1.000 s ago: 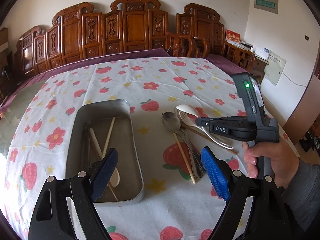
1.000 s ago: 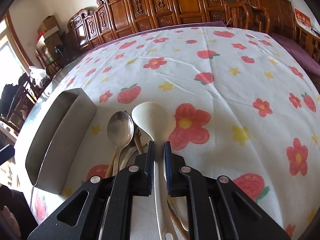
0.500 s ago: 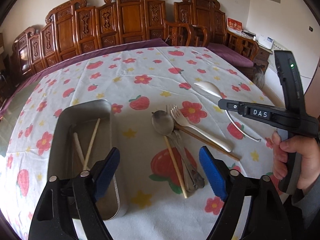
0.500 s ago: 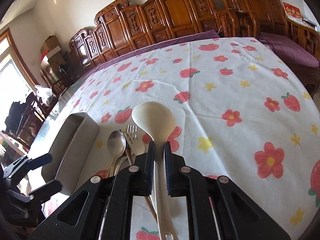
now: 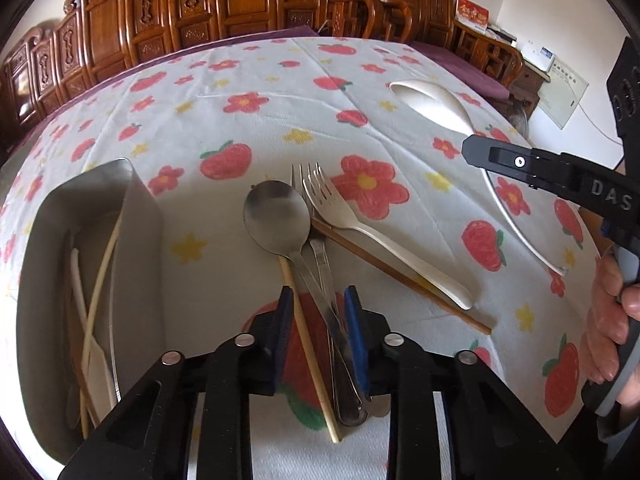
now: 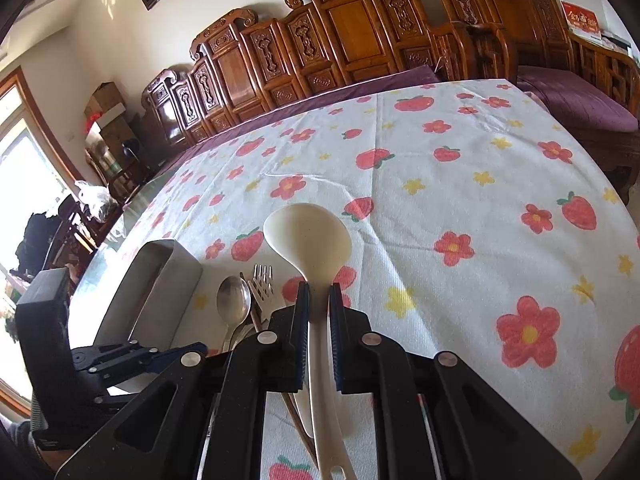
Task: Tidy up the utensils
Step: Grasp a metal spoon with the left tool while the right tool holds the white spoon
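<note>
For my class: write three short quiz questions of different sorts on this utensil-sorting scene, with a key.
1. True or false: the right gripper is shut on the cream ladle.
2. Which lies beside the metal spoon on the tablecloth? A. a knife B. a cream fork C. a cup
3. Fill in: the metal tray already holds pale, thin ____.

Key
1. True; its pads clamp the handle, and the ladle is off the cloth.
2. B
3. Sticks, seemingly chopsticks. The left gripper has just been closing, and the spoon and fork handles lie between its fingers.
</note>
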Available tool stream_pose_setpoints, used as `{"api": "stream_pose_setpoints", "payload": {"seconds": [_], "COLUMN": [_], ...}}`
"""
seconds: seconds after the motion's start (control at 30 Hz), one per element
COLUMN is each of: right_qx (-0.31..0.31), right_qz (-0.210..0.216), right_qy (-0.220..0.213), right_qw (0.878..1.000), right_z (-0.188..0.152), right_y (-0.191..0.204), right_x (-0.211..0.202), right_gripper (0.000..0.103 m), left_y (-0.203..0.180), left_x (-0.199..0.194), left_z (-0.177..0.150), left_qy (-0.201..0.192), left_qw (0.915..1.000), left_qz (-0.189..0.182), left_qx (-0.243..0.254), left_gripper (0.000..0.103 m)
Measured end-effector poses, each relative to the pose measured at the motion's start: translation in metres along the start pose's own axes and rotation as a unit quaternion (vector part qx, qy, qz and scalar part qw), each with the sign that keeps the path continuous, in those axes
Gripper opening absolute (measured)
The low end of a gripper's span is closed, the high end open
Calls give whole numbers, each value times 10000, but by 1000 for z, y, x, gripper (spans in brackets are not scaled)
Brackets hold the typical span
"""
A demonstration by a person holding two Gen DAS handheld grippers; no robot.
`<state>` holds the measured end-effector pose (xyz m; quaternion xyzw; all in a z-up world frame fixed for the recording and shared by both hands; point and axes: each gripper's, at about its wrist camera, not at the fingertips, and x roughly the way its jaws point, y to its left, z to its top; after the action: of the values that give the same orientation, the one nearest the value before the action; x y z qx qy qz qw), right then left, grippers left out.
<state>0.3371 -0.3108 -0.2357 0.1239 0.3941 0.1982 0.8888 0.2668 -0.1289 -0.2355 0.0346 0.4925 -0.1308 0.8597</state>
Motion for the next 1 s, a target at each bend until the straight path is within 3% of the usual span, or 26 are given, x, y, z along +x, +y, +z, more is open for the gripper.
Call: {"api": "stream_pose_setpoints", "payload": {"seconds": [0.13, 0.37, 0.57, 0.73, 1.0], "right_qx": [-57, -85, -88, -94, -112], "right_qz": [12, 32, 30, 26, 12], "right_qy": [32, 33, 28, 29, 40], "right_qw": [10000, 10000, 10000, 9999, 9999], "right_z": [-1, -1, -2, -2, -2], "right_y": [3, 6, 6, 6, 8], "right_x": [2, 2, 2, 2, 2], "right_gripper": [12, 12, 12, 12, 12], "left_y": [1, 4, 6, 8, 6], "left_x": [10, 18, 14, 12, 8], "left_z": [2, 6, 7, 6, 3], "left_qy": [102, 241, 211, 186, 118], "left_qw": [9999, 9992, 9988, 9985, 9986], "left_qz": [-20, -144, -213, -221, -240], "left_qx": [-107, -282, -385, -457, -461], "left_gripper": [15, 15, 14, 7, 7]}}
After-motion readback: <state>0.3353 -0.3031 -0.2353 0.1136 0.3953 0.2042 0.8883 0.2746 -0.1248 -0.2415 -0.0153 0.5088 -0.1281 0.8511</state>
